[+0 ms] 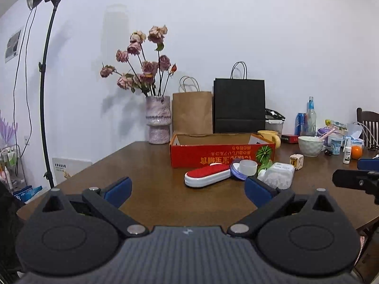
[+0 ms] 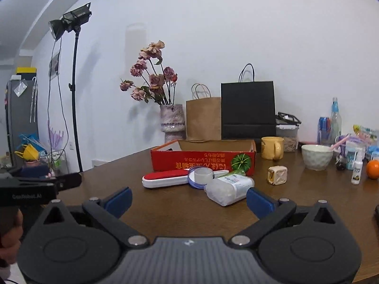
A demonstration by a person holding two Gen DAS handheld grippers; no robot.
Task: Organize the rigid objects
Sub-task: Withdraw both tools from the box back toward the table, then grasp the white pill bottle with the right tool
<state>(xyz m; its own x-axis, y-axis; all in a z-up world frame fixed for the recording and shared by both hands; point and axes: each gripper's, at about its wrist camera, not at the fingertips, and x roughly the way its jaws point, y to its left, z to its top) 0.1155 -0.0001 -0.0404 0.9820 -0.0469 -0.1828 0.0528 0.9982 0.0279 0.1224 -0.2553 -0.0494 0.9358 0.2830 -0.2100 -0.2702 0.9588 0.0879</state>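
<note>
Both claws hover above the brown table [image 1: 151, 165], jaws spread wide and holding nothing. Ahead of the left gripper [image 1: 188, 188] lies a red-and-white brush [image 1: 207, 174], a clear-lidded jar [image 1: 244, 169] touching its far end (its base is purple). The white plastic case [image 2: 228, 187] sits just ahead of the right gripper [image 2: 189, 200], the red cardboard box [image 2: 203, 161] beyond.
</note>
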